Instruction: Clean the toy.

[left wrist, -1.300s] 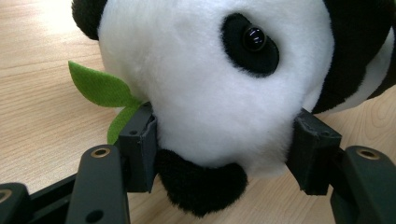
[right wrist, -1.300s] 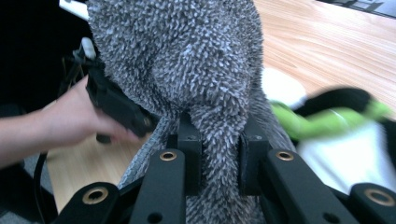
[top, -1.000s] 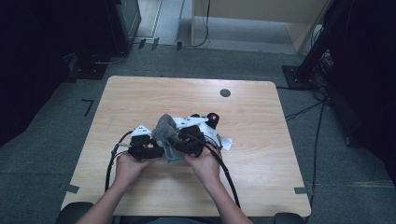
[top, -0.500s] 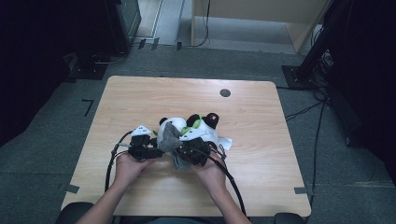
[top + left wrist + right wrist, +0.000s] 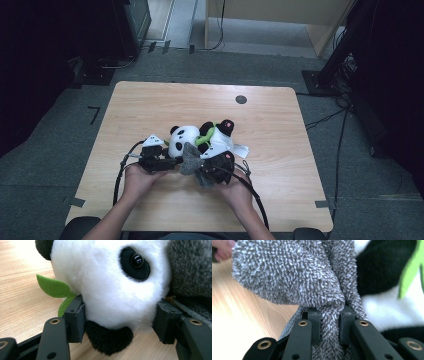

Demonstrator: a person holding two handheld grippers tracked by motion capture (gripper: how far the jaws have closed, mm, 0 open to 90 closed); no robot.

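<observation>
A black-and-white panda plush (image 5: 192,138) with a green leaf collar lies mid-table. My left gripper (image 5: 167,162) holds its head from the left. In the left gripper view the jaws press into both sides of the white head (image 5: 110,285), and a green leaf (image 5: 53,287) sticks out at the left. A grey fuzzy cloth (image 5: 191,159) hangs bunched against the panda's near side. My right gripper (image 5: 207,169) is shut on it. In the right gripper view the cloth (image 5: 294,275) is pinched between the two jaws, with the panda's black and white body (image 5: 382,272) behind it.
A white tag (image 5: 241,150) lies at the panda's right. A small black round cap (image 5: 241,99) sits in the wooden table (image 5: 150,105) near its far edge. Cables trail from both grippers toward the near edge. Dark equipment stands on the floor beyond the table.
The grey cloth that covered the panda has been drawn toward the person by the right gripper, and the panda's head and body have come into sight. The left gripper stays at the head.
</observation>
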